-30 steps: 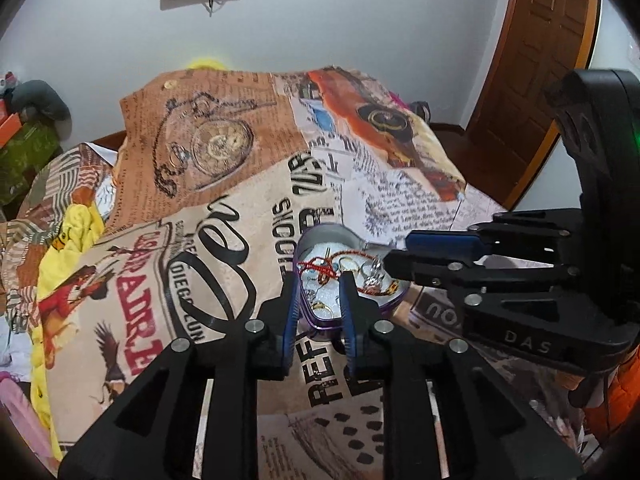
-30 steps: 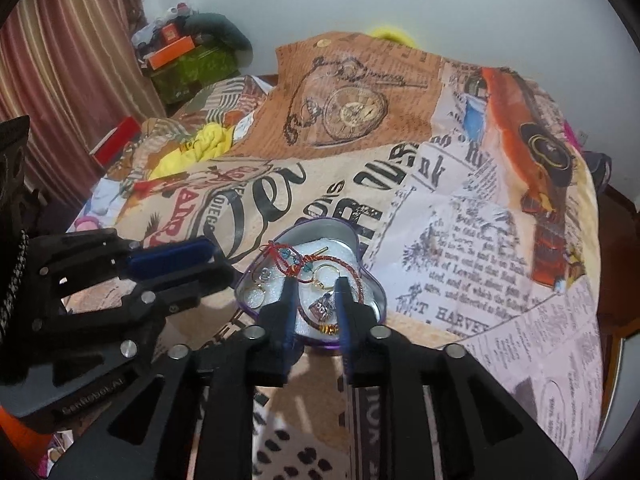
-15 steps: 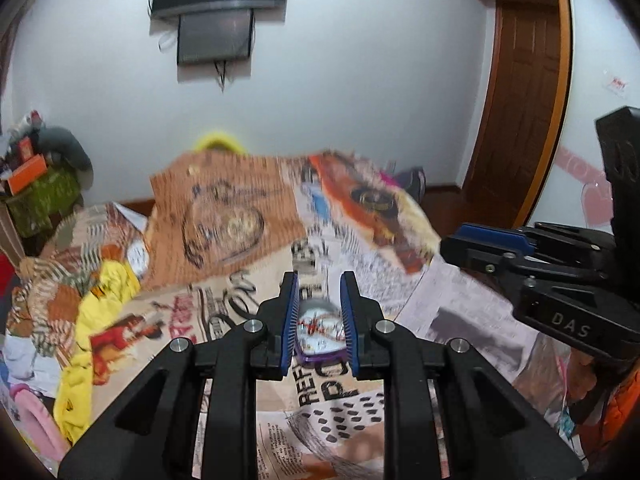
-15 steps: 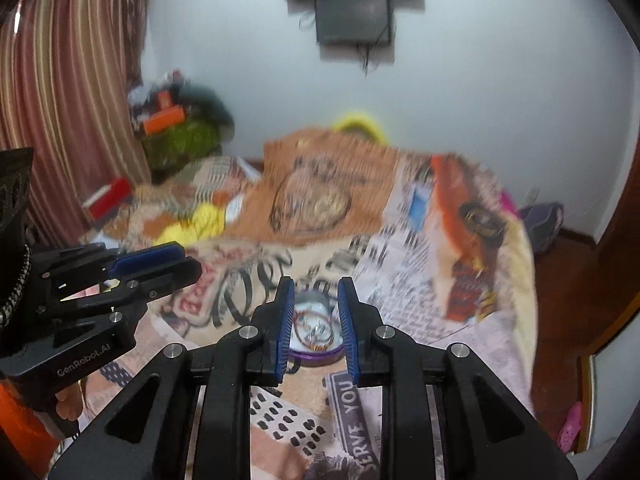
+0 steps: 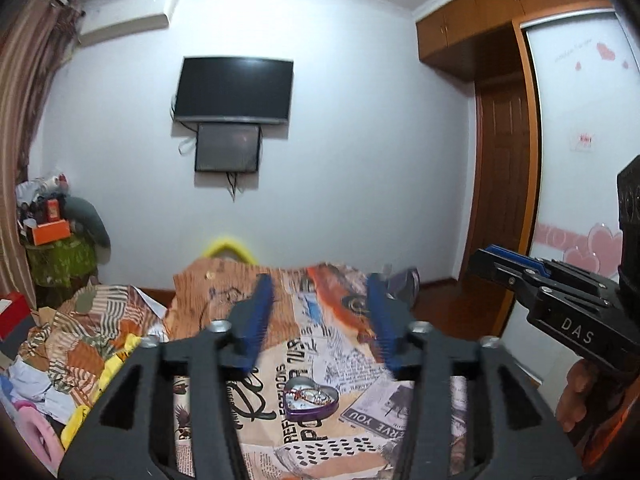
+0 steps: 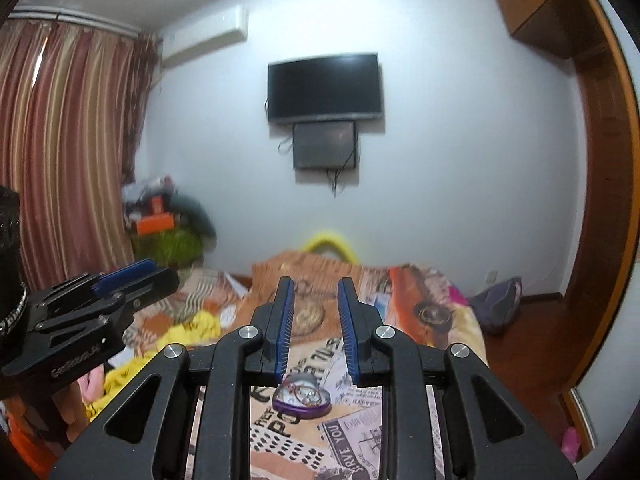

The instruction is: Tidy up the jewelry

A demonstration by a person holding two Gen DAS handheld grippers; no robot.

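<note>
A purple heart-shaped tin (image 5: 311, 397) with rings and a red bracelet inside lies open on the printed bedspread (image 5: 280, 320); it also shows in the right wrist view (image 6: 302, 398). My left gripper (image 5: 320, 312) is wide open and empty, raised well above and behind the tin. My right gripper (image 6: 316, 320) is open and empty, also held high above the tin. Each gripper shows at the edge of the other's view: the right gripper (image 5: 516, 272) and the left gripper (image 6: 136, 276).
A pile of clothes (image 5: 72, 352) lies on the bed's left side. A TV (image 5: 234, 92) hangs on the far wall. A wooden door (image 5: 500, 184) and wardrobe stand at the right. A curtain (image 6: 64, 140) hangs at the left.
Both grippers have pulled up and back from the tin, which now looks small and far below. Both have opened, the left one widely.
</note>
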